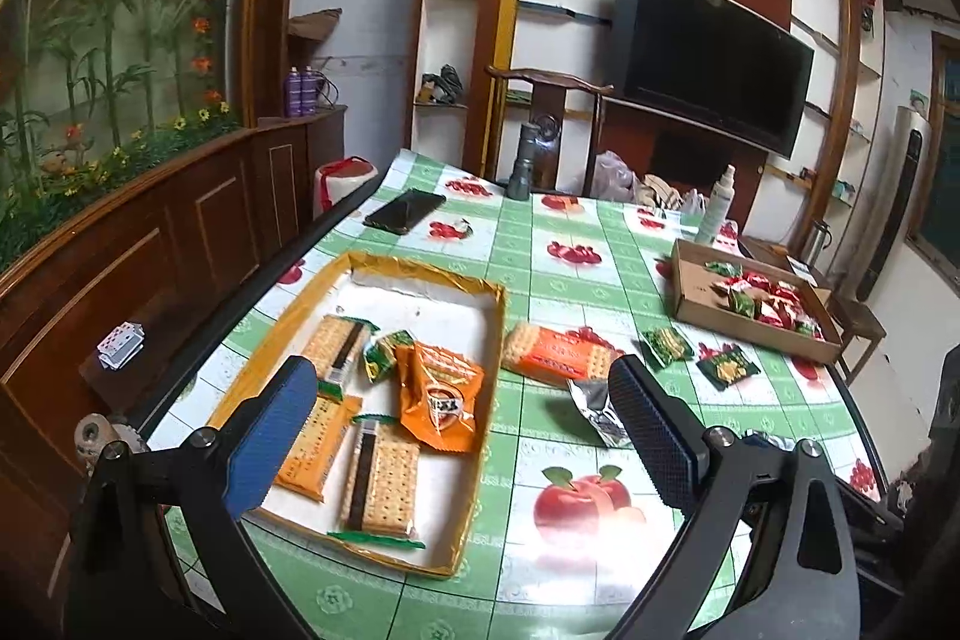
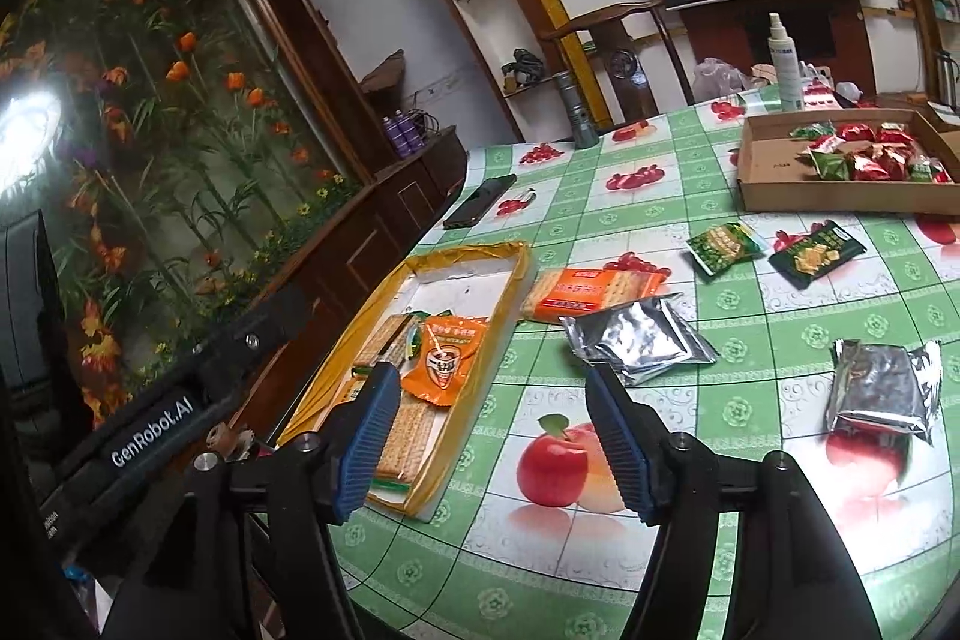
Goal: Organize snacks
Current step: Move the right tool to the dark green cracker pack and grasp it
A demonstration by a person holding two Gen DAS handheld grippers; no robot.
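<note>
Snacks are half sorted on the table [image 2: 780, 550]. The landmark is the yellow tray [image 1: 480, 340], which holds cracker packs and an orange pouch [image 1: 441, 394]. Just beside the tray's right wall, on the cloth, lies the orange cracker pack [image 2: 591, 293]. Its long side runs left to right, across the way both grippers point. It looks like the next snack to go in the tray, though that is only my guess.

The left gripper [image 1: 462, 430] hovers over the tray's right wall, and the pack sits ahead of it, a bit to the right. The right gripper [image 2: 495, 436] hovers near the tray's front right corner, and the pack is ahead of it too, farther off. So the left one seems nearer.

Both grippers have their jaws spread wide and hold nothing. Both point forward and tilt down toward the table.

Right of the orange cracker pack lie 2 silver pouches: the near silver pouch [image 2: 639, 340] touches it, and the far silver pouch [image 2: 882, 391] is well apart. 2 green packets [image 2: 723, 247] lie past them, near the brown box [image 2: 774, 187] of red and green candies.
</note>
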